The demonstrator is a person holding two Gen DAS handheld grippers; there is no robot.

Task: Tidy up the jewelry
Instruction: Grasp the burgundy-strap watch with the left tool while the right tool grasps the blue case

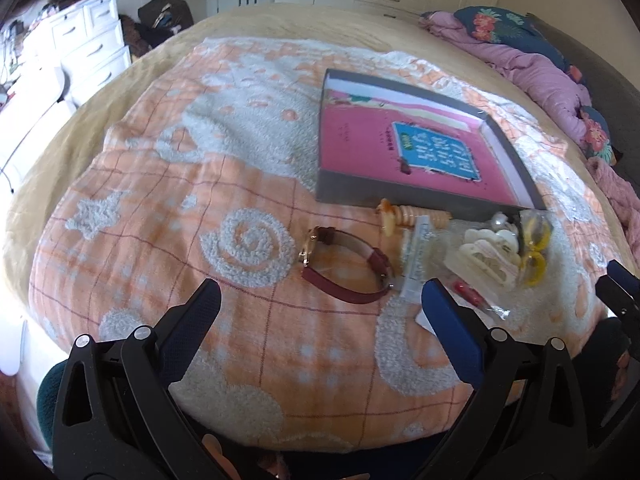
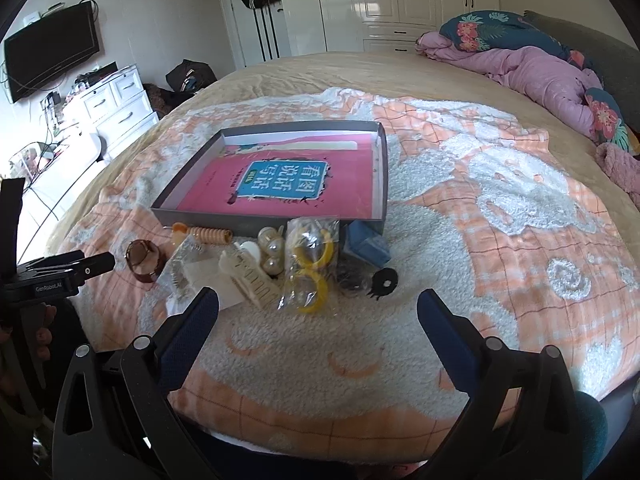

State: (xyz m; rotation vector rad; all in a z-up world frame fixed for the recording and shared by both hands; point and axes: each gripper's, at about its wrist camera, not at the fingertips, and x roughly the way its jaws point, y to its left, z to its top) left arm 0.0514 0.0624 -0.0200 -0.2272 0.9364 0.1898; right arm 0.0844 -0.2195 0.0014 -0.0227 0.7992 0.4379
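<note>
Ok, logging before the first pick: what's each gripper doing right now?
Left gripper: open, holding nothing, above the blanket near the watch.
Right gripper: open, holding nothing.

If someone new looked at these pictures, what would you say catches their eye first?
Most striking is the shallow grey box in the middle of the bed, with a bright pink book lying inside it. Right in front of it on the orange blanket sits a jumble of small items: a watch with a dark red strap, a cream hair claw and yellow rings in a clear bag. Both grippers, left and right, hover open before the pile.
</note>
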